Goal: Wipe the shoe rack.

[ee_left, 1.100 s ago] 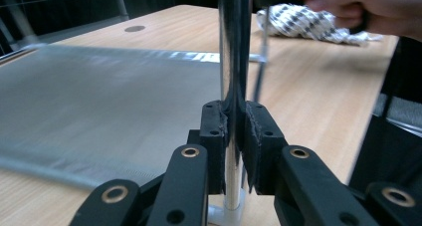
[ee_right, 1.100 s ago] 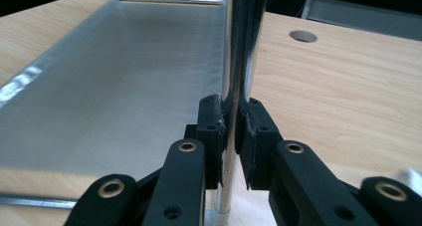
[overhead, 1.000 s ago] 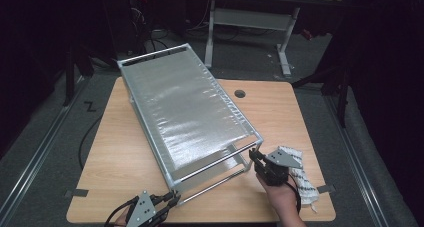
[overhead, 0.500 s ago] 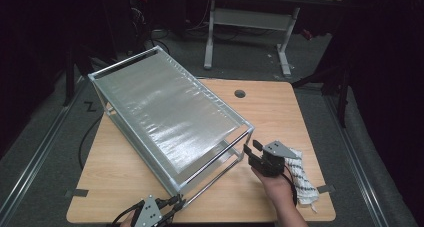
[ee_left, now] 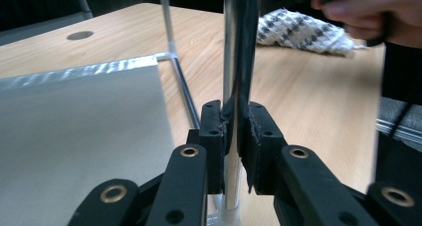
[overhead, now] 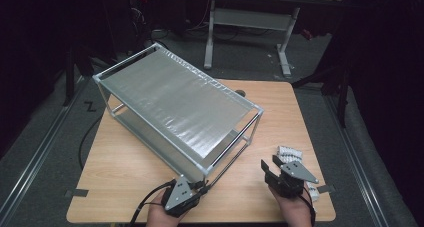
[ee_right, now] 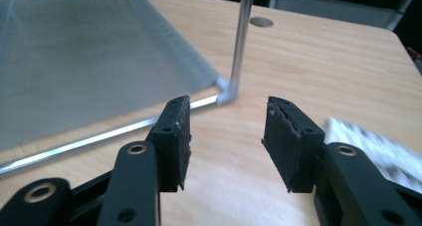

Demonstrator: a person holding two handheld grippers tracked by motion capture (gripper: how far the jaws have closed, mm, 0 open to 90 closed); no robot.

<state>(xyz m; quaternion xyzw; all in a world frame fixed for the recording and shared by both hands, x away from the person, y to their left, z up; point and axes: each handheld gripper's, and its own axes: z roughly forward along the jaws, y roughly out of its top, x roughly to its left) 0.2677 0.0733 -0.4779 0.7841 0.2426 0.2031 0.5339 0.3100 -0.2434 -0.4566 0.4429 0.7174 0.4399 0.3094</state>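
One hand-held gripper (ee_left: 233,136) on rack post (ee_left: 238,47)

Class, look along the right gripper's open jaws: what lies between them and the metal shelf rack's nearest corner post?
In the right gripper view, only bare wooden tabletop separates the right gripper from the silver metal rack's corner post.

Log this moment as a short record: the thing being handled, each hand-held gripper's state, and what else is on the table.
item: metal shelf rack, set askew on the wooden table
left hand-held gripper: shut on the rack's near corner post
right hand-held gripper: jaws just opened, nothing between them, apart from the rack
other: patterned cloth by the right hand
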